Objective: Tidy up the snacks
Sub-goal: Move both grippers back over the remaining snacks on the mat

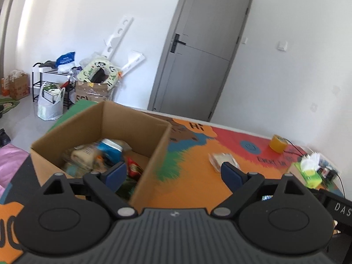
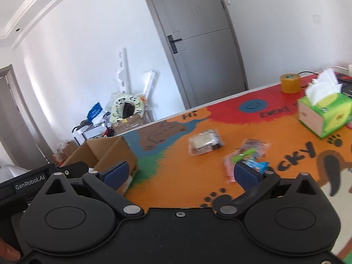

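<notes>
A cardboard box (image 1: 151,156) stands on the colourful table mat, holding several snack packets (image 1: 105,154). My left gripper (image 1: 173,173) is open and empty, straddling the box's near right wall. A clear-wrapped snack (image 1: 222,158) lies on the mat just beyond its right finger. In the right wrist view my right gripper (image 2: 181,173) is open and empty above the mat. The clear-wrapped snack (image 2: 204,144) lies ahead of it. A pink and green snack packet (image 2: 246,154) lies by its right finger. The box (image 2: 112,154) sits at the left, behind its left finger.
A green tissue box (image 2: 323,114) and a yellow tape roll (image 2: 290,82) stand at the mat's far right, with a black cable behind. Beyond the table are a grey door (image 1: 198,50), a shoe rack and bags (image 1: 50,92). The left gripper's body (image 2: 26,184) shows at lower left.
</notes>
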